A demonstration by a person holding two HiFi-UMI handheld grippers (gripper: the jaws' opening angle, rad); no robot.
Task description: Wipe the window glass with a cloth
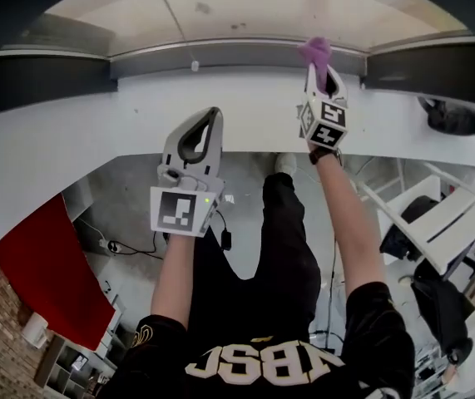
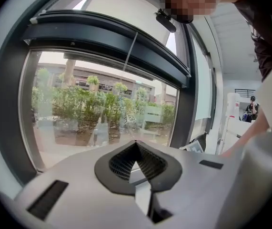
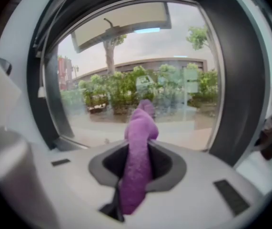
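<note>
- Now, right gripper point(image 3: 138, 138) pinches a crumpled purple fabric cloth point(image 3: 136, 171), close to the far clear window glass point(image 3: 183, 99).
- Left gripper point(image 2: 136, 146), nearer: jaws pressed together, empty.

window glass point(image 3: 183, 56) within dark frame point(image 3: 236, 80)

Head view steeply down onto the sill point(image 1: 96, 131), both gripper views close, facing the shared window glass point(image 3: 140, 89)
</note>
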